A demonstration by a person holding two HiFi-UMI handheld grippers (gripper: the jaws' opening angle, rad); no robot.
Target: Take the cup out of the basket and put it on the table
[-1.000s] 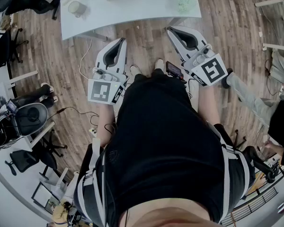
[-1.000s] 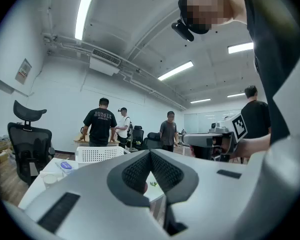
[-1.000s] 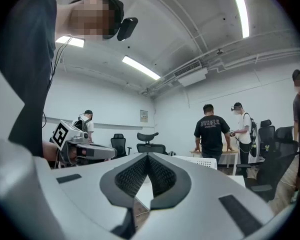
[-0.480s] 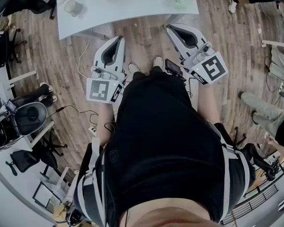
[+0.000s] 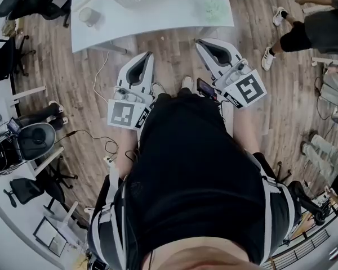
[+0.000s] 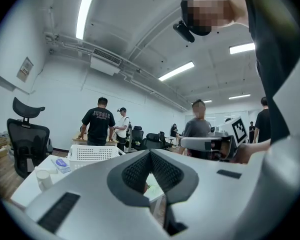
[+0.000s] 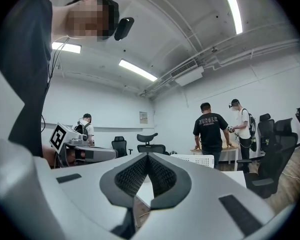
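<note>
Floor (image 5: 174,58); left gripper (image 5: 149,55), right gripper (image 5: 198,41) closed

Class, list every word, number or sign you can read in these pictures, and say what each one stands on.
"JUNGLE": on the back of a standing person's black T-shirt.
wall notice: too small to read.
blue-labelled packet: print blurred, unreadable.
marker cubes: black-and-white patterns only, no words.
</note>
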